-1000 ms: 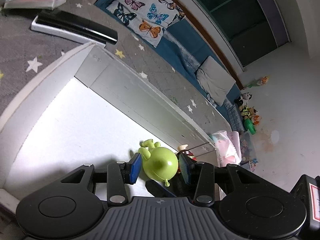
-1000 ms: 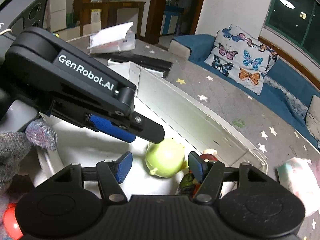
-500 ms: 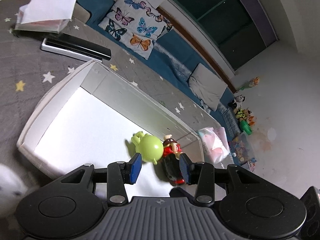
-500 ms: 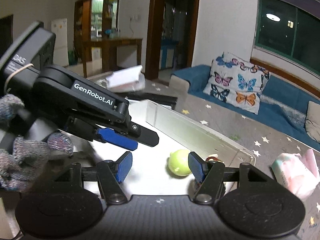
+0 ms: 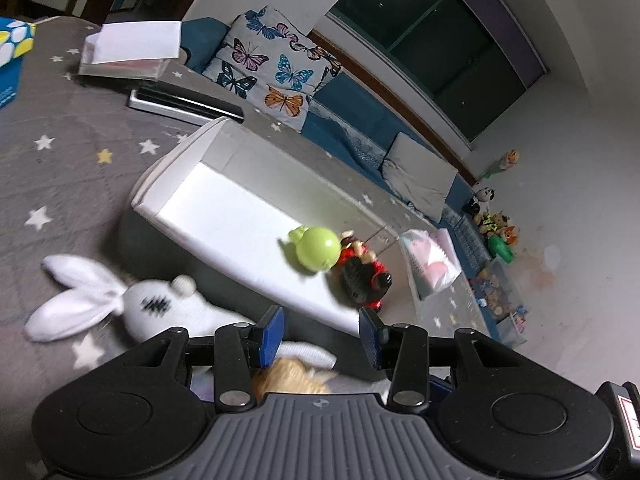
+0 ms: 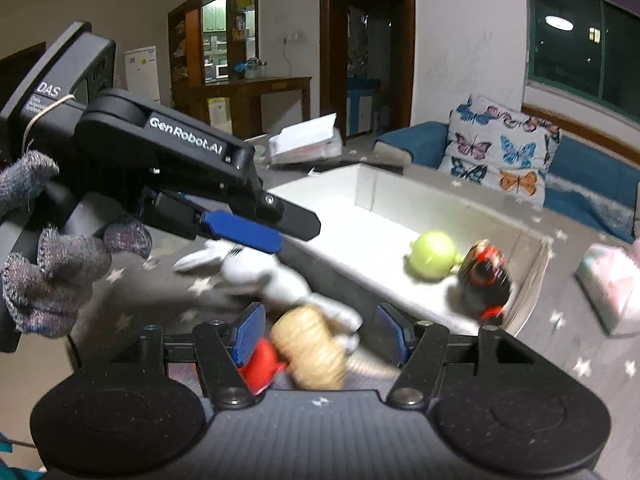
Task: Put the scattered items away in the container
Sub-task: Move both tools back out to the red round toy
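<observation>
1. Jaws of the left gripper point(image 5: 321, 334) stand spread with nothing between the blue pads point(image 5: 270, 330); those of the right gripper point(image 6: 320, 334) are spread as well and hold nothing.
2. Ahead of the left jaws lies the white container point(image 5: 240, 208), a shallow open box on the star-patterned grey desk point(image 5: 60, 160). Inside it, near the end closest to the jaws, sit a green round toy point(image 5: 316, 249) and a red-and-black figure point(image 5: 362, 276) — the two are touching.
3. Outside the box, left of and just below the left jaws, a white plush rabbit point(image 5: 140, 306) lies on the desk, its ears pointing away to the left.
4. Under the right jaws, between the spread pads, lie a tan woolly toy point(image 6: 312, 346) and a red piece point(image 6: 262, 364), blurred; the rabbit's body point(image 6: 264, 276) lies just beyond them.
5. Seen from the right wrist, the left gripper point(image 6: 256, 228) hangs above the rabbit, tilted downward — a hand in a grey knitted glove point(image 6: 52, 264) grips its handle.
6. Beyond the box on the desk lie a black-and-white flat case point(image 5: 184, 102) and a clear box with white paper point(image 5: 128, 50); a pink-and-white packet point(image 5: 430, 262) lies right of the left jaws.
</observation>
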A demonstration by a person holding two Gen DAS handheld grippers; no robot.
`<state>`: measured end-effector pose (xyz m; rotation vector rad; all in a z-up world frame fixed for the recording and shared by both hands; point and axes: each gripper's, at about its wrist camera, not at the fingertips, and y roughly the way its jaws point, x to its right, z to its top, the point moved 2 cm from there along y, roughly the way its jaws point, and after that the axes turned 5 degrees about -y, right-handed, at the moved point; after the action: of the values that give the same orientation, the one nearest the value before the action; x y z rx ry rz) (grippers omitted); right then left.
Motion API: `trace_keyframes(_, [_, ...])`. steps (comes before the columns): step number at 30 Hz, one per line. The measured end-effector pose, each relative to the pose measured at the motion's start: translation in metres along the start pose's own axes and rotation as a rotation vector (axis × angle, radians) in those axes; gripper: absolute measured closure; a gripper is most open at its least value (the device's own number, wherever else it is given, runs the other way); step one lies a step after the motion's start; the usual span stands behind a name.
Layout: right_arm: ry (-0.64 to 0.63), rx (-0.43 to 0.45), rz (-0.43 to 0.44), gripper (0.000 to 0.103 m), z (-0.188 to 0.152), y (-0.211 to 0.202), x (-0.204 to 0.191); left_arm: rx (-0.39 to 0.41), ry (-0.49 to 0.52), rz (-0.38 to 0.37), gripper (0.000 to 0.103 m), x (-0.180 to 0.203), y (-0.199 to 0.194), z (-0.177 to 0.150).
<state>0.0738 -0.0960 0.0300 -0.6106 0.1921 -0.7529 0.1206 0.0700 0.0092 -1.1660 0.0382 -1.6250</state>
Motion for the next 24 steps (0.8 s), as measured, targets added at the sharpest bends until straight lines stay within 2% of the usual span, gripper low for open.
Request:
trace_keyframes(8, [0.045, -0.022, 0.041, 0.041, -0.023, 0.002, -0.020, -0.029, 0.008, 0.032, 0.059, -0.014, -0.014, -0.030])
trace_keyframes(16, [0.068, -0.044, 0.072, 0.042, -0.028, 0.012, -0.029, -0.057, -0.029, 0.030, 0.059, -0.029, -0.019, -0.043])
trace_keyframes(20, [0.089, -0.060, 0.086, 0.047, -0.033, 0.019, -0.030, -0.072, -0.049, 0.028, 0.059, -0.036, -0.019, -0.047])
trace_keyframes(24, [0.109, -0.070, 0.096, 0.048, -0.036, 0.025, -0.032, -0.083, -0.062, 0.021, 0.059, -0.042, -0.019, -0.050])
